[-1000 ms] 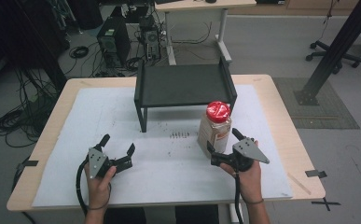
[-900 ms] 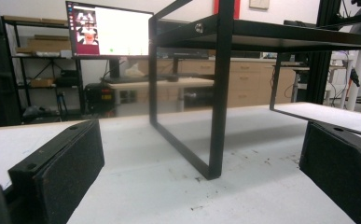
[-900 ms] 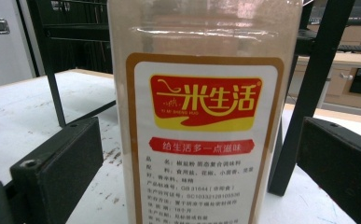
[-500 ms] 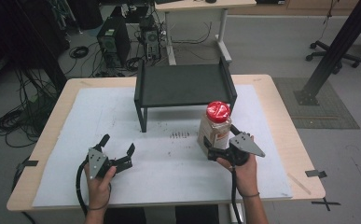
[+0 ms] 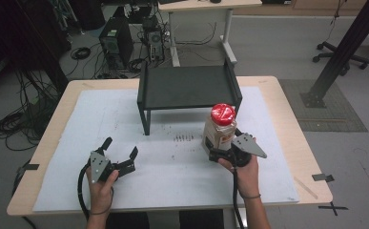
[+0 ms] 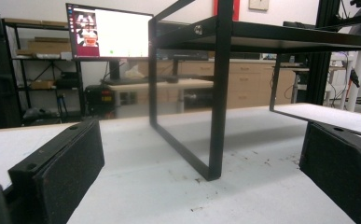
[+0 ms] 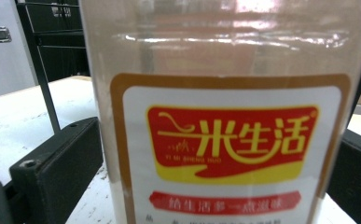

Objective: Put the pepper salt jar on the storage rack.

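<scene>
A red-capped jar [image 5: 219,128] is shown upright on the white mat [image 5: 67,157], toward the tabletop's right edge and just in front of the right legs of the black shelf rack [image 5: 187,88]. Its long axis is vertical, cap uppermost; the label [image 7: 232,149] is turned toward the near edge. The jar is flanked by the jaws of the right gripper [image 5: 219,153], evidently brought in low for a firm side grasp; whether they press on it cannot be told. The left gripper [image 5: 122,153] is held wide open and empty near the front-left corner, probably kept clear.
</scene>
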